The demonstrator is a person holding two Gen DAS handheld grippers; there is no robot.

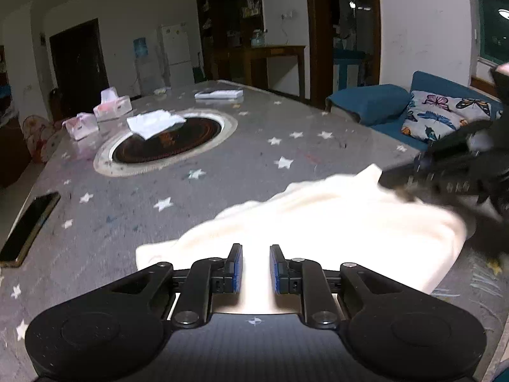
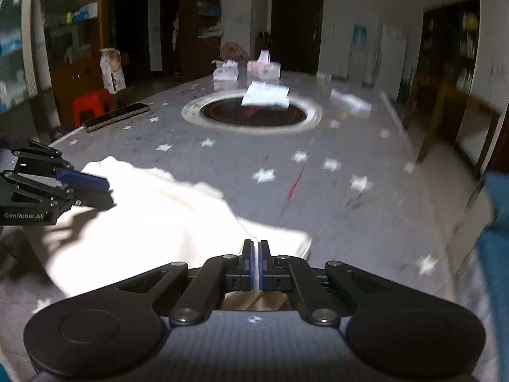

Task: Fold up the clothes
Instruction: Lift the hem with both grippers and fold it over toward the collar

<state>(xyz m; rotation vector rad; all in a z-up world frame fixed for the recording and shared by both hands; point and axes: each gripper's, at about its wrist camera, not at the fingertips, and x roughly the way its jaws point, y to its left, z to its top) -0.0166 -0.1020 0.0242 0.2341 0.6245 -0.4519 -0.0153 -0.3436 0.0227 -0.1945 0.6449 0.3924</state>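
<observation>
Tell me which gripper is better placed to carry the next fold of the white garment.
Probably the right gripper: it is shut on the white garment's edge, while the left gripper is open above the cloth, holding nothing.

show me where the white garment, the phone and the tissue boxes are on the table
white garment (image 1: 334,219), left wrist view, on the middle of the cloth.
phone (image 1: 28,227), left wrist view, on its dark screen.
tissue boxes (image 1: 113,107), left wrist view, on the farther box's side.

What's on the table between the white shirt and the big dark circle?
Nothing but bare starry tabletop between the white shirt and dark circle, seen in both views.
</observation>
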